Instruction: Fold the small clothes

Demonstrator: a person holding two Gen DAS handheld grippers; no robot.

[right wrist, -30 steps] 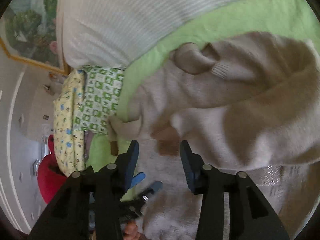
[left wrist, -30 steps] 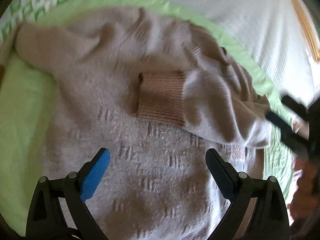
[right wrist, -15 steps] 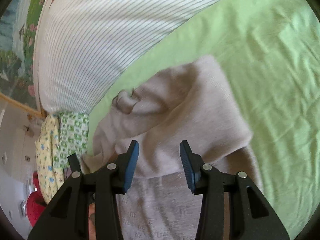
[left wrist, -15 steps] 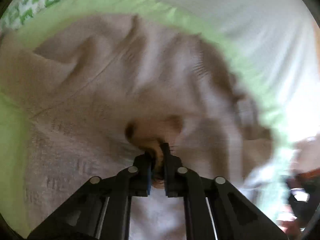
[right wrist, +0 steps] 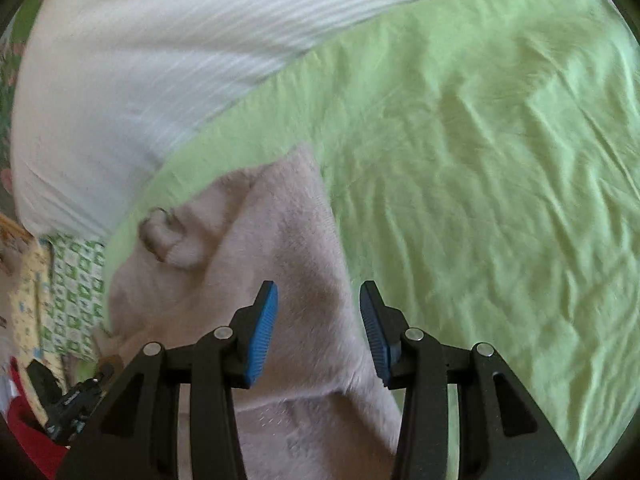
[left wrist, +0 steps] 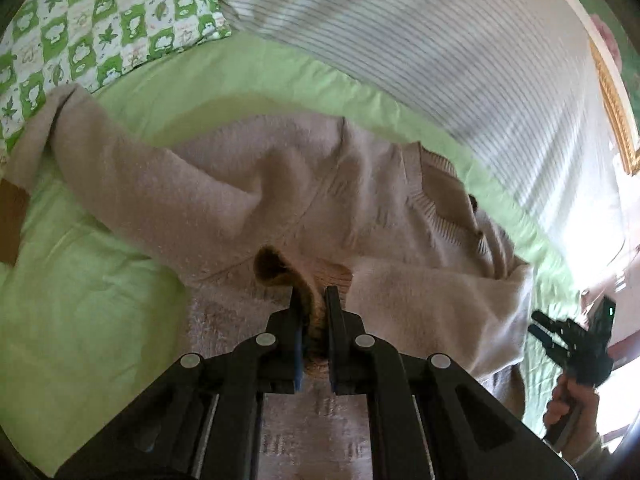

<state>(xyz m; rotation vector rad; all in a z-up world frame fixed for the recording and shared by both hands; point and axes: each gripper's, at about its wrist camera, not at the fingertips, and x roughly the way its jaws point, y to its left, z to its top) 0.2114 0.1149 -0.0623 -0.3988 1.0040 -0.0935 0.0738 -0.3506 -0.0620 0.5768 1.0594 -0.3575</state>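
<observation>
A beige knit sweater (left wrist: 280, 184) lies on a green sheet (left wrist: 80, 312). Its right sleeve is folded across the chest and its left sleeve stretches out to the left. My left gripper (left wrist: 314, 300) is shut on the brown ribbed cuff (left wrist: 276, 266) of the folded sleeve, just above the chest. My right gripper (right wrist: 318, 312) is open and empty, hovering over the folded sleeve (right wrist: 288, 240) at the sweater's right edge. The right gripper also shows at the right edge of the left wrist view (left wrist: 572, 340).
A white striped pillow (left wrist: 440, 40) lies behind the sweater. A green checked pillow (left wrist: 100, 20) sits at the far left. The green sheet (right wrist: 500, 160) spreads wide to the right of the sweater. A red object (right wrist: 24, 432) sits at the bed's left side.
My left gripper went from open above the sweater to shut on the brown cuff. My right gripper pulled back to the right, away from the cuff, and stayed open.
</observation>
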